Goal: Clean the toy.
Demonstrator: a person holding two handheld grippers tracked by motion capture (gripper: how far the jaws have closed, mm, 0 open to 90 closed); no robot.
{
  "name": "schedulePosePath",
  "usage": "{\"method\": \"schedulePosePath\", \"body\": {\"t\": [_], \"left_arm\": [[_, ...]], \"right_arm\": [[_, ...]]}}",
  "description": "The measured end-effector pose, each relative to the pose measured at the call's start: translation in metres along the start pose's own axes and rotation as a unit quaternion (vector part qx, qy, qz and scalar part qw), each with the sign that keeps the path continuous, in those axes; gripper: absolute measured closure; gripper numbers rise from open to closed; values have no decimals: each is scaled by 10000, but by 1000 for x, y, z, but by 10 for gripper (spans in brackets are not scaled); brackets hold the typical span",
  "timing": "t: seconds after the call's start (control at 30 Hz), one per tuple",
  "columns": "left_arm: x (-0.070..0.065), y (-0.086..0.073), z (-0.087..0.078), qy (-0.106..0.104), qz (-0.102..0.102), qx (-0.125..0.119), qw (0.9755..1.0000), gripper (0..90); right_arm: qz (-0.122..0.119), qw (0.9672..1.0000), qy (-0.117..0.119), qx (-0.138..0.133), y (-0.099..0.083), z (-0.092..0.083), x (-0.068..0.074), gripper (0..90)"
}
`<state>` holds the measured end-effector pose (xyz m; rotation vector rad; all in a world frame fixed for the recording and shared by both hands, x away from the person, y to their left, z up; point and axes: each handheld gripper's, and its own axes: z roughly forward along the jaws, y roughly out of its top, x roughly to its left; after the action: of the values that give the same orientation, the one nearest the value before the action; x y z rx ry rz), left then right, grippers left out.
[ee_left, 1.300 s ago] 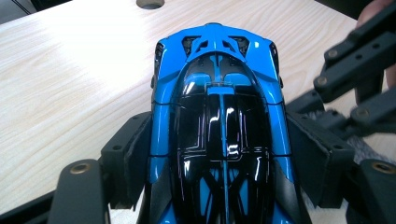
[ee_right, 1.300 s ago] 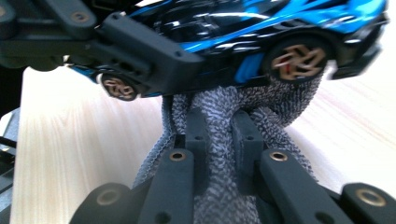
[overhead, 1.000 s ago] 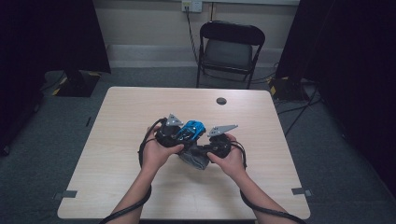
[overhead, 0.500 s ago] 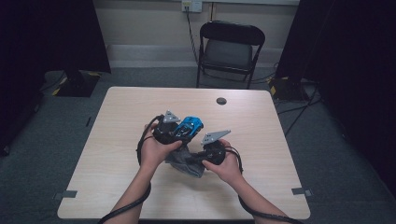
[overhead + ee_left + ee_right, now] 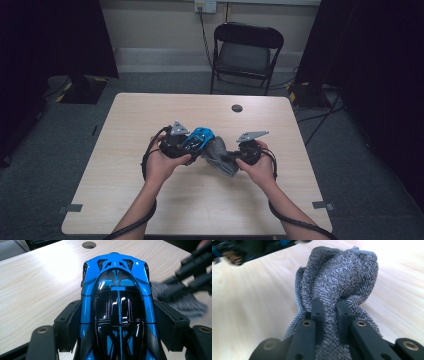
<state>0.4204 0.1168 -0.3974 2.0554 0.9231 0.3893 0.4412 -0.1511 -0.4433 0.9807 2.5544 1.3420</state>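
At the centre of the high view, a glossy blue and black toy car (image 5: pixel 117 302) sits clamped by its flanks between the left gripper (image 5: pixel 117 322)'s wide-set fingers (image 5: pixel 68 325). It looks hard, light and slippery, so the flat sides seem the safest hold. Just right of it, the right gripper (image 5: pixel 329 312) has its fingers (image 5: pixel 317 308) pinched nearly shut on a bunched grey terry cloth (image 5: pixel 337 272), soft and limp. Below lies a pale wooden worktop (image 5: pixel 150 115), smooth, with a cable hole (image 5: pixel 237 108). A black folding chair (image 5: pixel 245 50) stands beyond on grey carpet.
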Motion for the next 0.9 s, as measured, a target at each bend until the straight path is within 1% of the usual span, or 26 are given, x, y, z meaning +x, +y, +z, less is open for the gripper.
{"method": "schedulePosePath", "body": {"t": [0.07,0.13,0.27,0.3,0.43,0.5,0.53,0.57,0.77,0.9], "left_arm": [[-1,-1,0,-36,0,16,10000,282],[-3,-3,0,-50,27,36,10000,282],[-7,-6,0,-63,46,19,10000,282],[-8,-7,0,-98,42,25,9999,282],[-9,-7,1,-134,35,57,9999,281],[-9,-7,3,-137,33,64,9999,281],[-9,-7,3,-127,4,26,9999,281],[-9,-7,3,-114,29,19,9999,282],[-10,-5,6,-157,24,51,9999,282],[-10,-3,9,-172,-9,57,9998,282]], "right_arm": [[38,10000,-28,-16,2,-1,-3,797],[22,9999,-103,-45,6,-2,-5,797],[77,9998,-125,-105,11,-2,-6,797],[66,9998,-152,-125,12,-2,-6,797],[78,9997,-30,-227,14,0,-4,797],[29,9998,22,-215,15,2,-1,797],[22,9997,53,-224,15,2,0,797],[25,9997,94,-242,15,2,1,797],[-35,9994,174,-302,16,4,6,797],[-47,9993,219,-287,15,4,8,797]]}}
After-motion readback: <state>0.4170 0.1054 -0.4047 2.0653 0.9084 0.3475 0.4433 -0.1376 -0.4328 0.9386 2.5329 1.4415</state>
